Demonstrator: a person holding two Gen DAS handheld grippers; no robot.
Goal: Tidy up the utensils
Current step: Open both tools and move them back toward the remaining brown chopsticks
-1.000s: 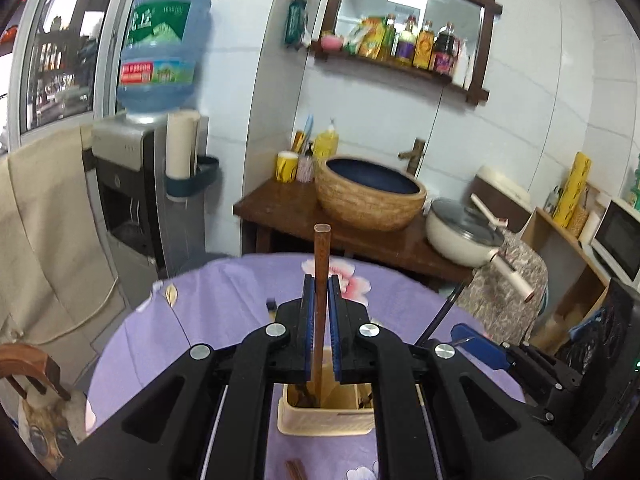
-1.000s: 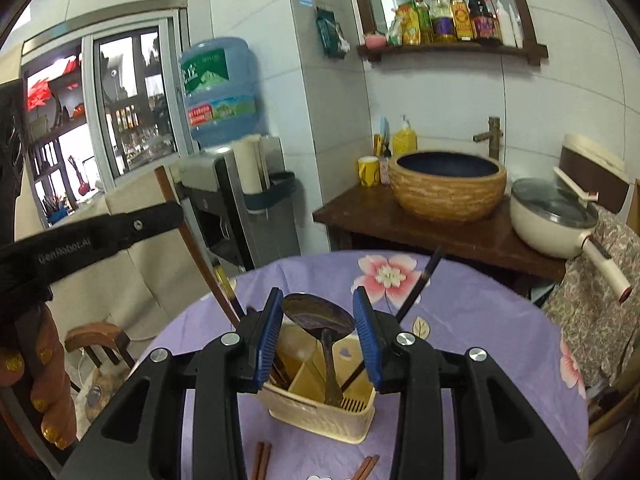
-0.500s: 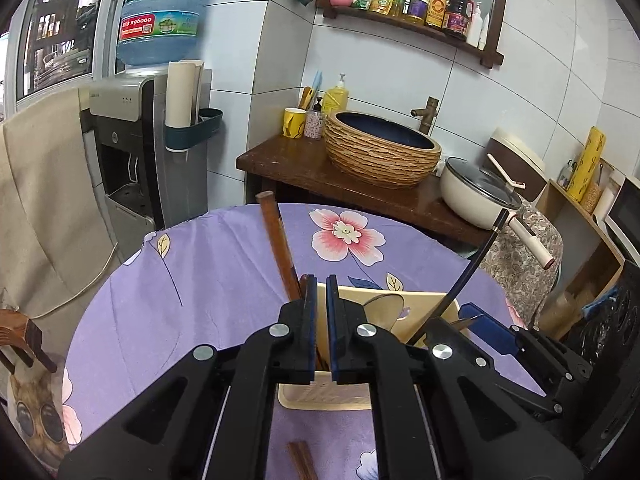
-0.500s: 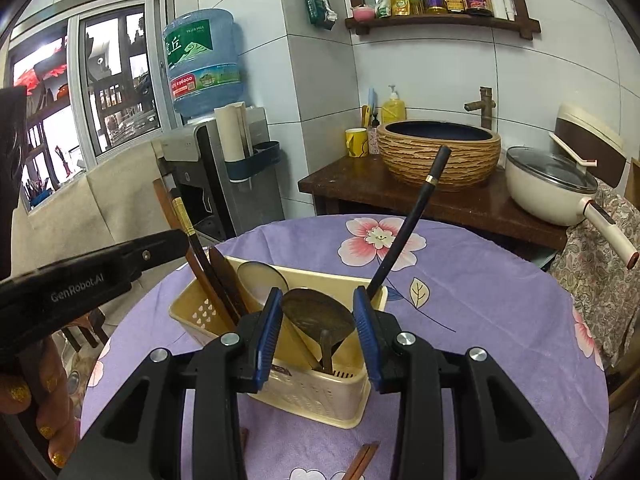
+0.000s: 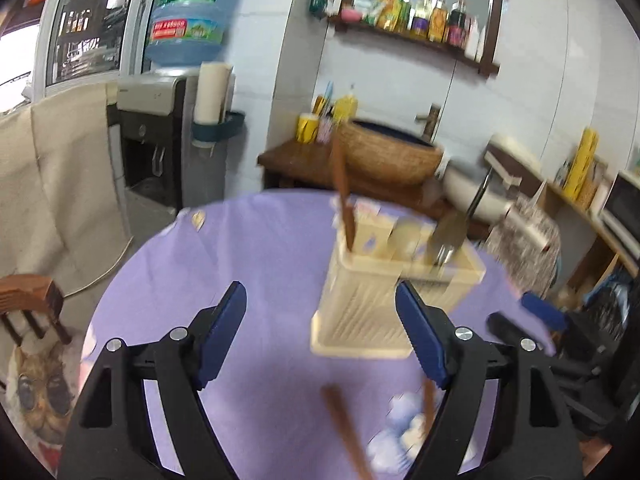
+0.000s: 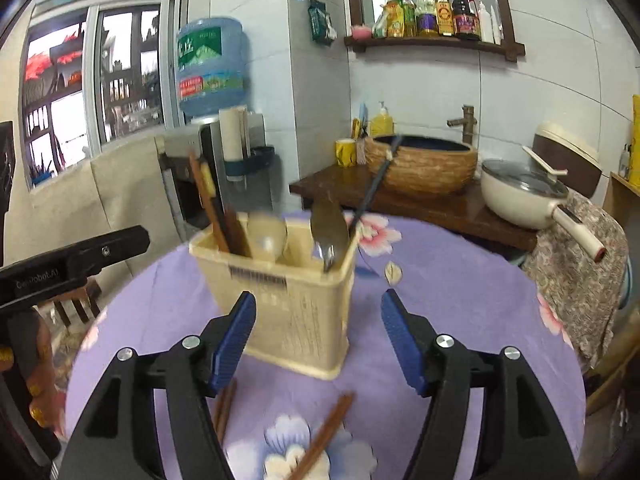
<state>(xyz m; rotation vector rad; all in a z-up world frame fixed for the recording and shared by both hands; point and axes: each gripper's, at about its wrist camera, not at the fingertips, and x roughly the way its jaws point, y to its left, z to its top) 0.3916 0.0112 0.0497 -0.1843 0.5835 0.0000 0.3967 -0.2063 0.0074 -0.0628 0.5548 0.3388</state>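
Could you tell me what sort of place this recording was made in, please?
Most likely a home kitchen or dining corner. A shelf of sauce and oil bottles hangs on the tiled wall, a lidded pan sits on a wooden counter beside a basin, and a water dispenser bottle stands nearby.

Showing a lilac tablecloth (image 6: pixel 460 280) printed with pink and white flowers. Standing near the far edge of the table, a cream-yellow plastic holder (image 6: pixel 296 312) with a ribbed wall, carrying a barcode label. Poking out of it: reddish-brown chopsticks (image 6: pixel 218 216), a pale cream spoon (image 6: pixel 266 238), a dull silver spoon (image 6: pixel 330 232) and a black chopstick (image 6: pixel 372 188). Lying near the front edge, more brown chopsticks (image 6: pixel 324 432). Wearing blue pads on black frames: left gripper (image 5: pixel 320 336), right gripper (image 6: pixel 316 340).
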